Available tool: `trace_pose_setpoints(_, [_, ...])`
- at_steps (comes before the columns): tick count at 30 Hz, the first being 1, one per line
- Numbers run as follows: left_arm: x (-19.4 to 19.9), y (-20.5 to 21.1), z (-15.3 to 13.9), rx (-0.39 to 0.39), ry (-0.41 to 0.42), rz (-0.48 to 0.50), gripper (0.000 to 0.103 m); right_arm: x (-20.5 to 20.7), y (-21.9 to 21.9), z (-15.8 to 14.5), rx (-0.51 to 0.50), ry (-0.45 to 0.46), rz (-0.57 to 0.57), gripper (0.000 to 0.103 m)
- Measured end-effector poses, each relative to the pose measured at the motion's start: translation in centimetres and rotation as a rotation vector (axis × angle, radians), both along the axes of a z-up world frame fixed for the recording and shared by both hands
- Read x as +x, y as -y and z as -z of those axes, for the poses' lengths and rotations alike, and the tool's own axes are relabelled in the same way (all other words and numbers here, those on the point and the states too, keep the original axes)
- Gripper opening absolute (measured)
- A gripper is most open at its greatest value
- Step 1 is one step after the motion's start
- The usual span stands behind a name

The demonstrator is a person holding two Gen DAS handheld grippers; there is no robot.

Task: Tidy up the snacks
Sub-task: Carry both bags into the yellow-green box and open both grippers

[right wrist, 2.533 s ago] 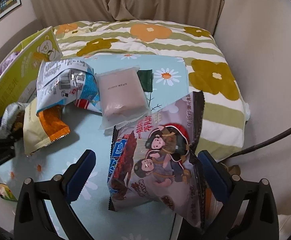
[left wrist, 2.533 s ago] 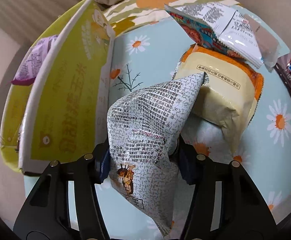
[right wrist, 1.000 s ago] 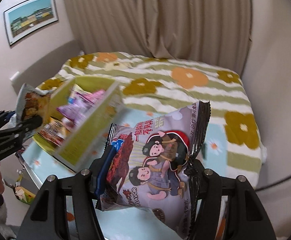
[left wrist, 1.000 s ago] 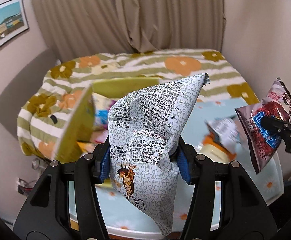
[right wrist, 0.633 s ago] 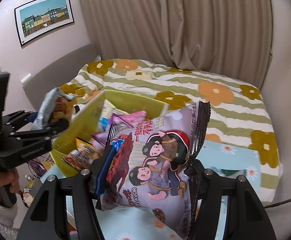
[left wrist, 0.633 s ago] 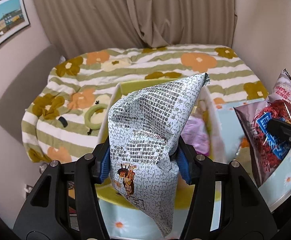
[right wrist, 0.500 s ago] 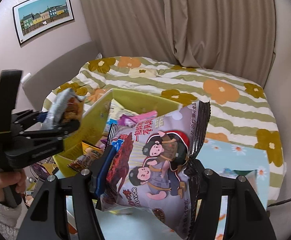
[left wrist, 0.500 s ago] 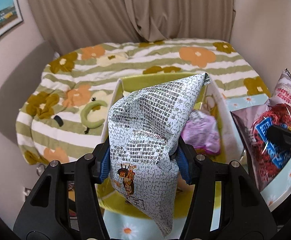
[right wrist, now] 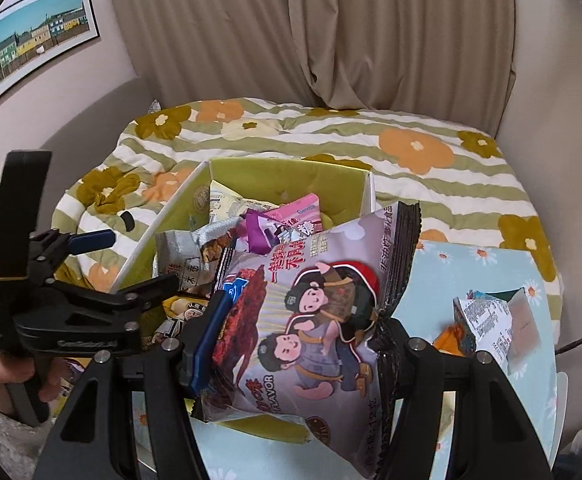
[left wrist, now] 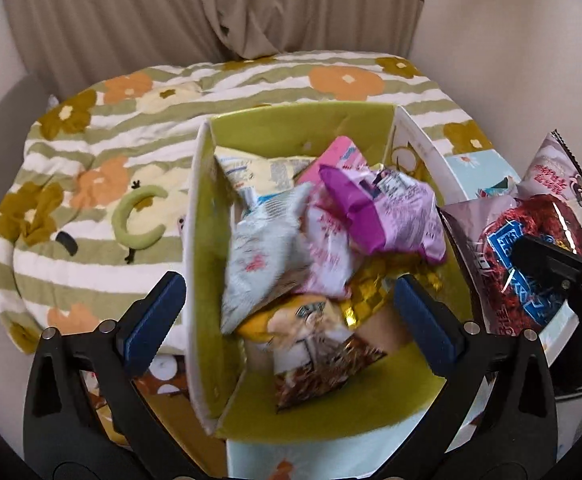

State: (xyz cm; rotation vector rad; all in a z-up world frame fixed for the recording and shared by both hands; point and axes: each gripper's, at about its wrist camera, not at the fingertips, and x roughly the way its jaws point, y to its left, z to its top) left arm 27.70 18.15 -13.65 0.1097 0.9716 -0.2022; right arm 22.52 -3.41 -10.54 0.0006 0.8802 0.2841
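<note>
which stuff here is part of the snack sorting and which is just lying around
Part of the job:
- green box holding snacks
- grey packet in the box
- cartoon packet in the right gripper
- left gripper, jaws opening, nothing between them
- packets on the table

Just lying about:
- flowered blanket
- curtain
- framed picture

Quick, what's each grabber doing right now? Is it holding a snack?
Left gripper: jaws opening wide, nothing between them, above the green box.
Right gripper: shut on the monkey snack bag.
</note>
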Motion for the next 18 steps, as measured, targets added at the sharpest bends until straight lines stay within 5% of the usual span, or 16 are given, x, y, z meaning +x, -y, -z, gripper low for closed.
trace_pose_setpoints(14, [-2.6,-4.5,-1.0,-0.045,0.004,-0.119,0.103,1.1,-4.7,1.2,-0.123,0.125,-0.185,0.063])
trace_pose_setpoints(16, [-2.8,-4.6,-0.9,-0.045,0.001,-0.134,0.103,0.9,-4.9,1.7,-0.124,0.125,-0.217,0.074])
trace_pose_setpoints(18, [-2.9,-4.5,-0.8,-0.053,-0.006,-0.144,0.103,0.6,-4.9,2.2,-0.117,0.109,-0.229,0.099])
